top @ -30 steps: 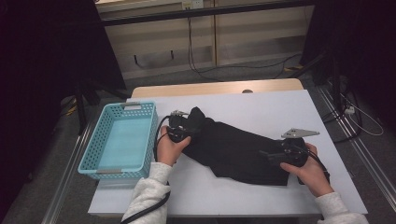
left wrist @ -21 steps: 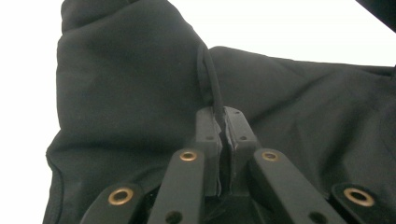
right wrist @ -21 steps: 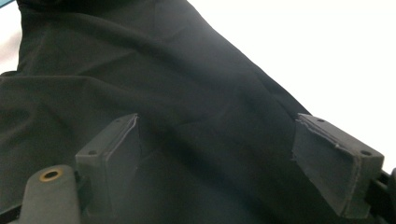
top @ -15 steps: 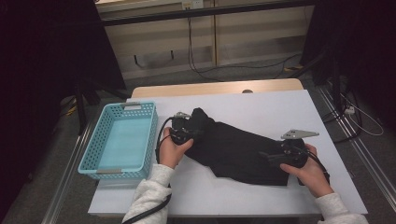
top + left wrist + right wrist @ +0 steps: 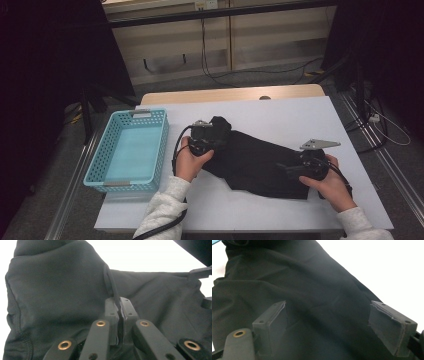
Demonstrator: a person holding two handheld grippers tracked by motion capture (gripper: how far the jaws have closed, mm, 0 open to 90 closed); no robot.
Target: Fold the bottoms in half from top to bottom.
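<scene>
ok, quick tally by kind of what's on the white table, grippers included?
Black garment: 1
Light blue basket: 1
Grippers: 2, the left gripper shut on a fold of the garment, the right gripper open over it
Total: 4

High view: overhead, facing forward-down, far. Gripper views: close, along jaws. All share crumpled black fabric garment (image 5: 260, 162).

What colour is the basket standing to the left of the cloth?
Light blue basket, clearest in the high view.
</scene>
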